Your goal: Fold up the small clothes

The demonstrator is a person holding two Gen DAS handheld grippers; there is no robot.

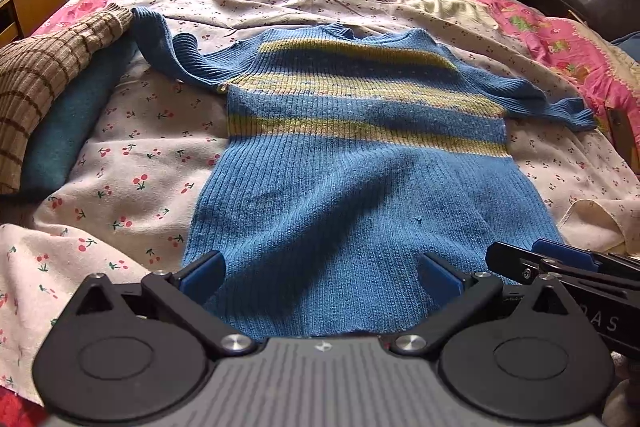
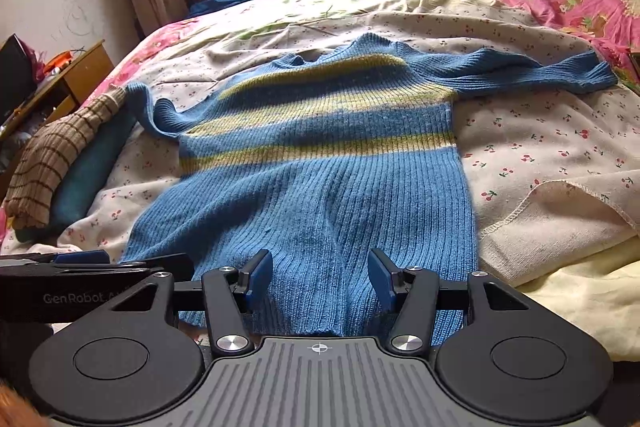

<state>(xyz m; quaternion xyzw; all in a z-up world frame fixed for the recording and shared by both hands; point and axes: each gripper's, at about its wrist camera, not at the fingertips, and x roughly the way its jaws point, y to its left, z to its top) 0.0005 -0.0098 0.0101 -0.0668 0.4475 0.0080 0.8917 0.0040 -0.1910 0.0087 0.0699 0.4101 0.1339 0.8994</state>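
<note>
1. The blue striped sweater (image 1: 344, 131) lies flat and face up on the cherry-print sheet (image 1: 132, 163), sleeves spread, collar at the far end.
2. The left gripper (image 1: 320, 277) hangs over the sweater's near hem, jaws wide apart, holding nothing.
3. The right gripper (image 2: 320, 275) sits beside it at the same hem, likewise parted and empty.
4. Risk: pinching the sheet along with the hem would drag the bedding into the fold.
5. Uneven grips could skew the fold, and loose sleeves may bunch underneath.

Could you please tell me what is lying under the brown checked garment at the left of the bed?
A dark teal fabric shows beneath the brown checked garment, its long edge exposed on the cherry-print sheet. The covered part is hidden.
</note>
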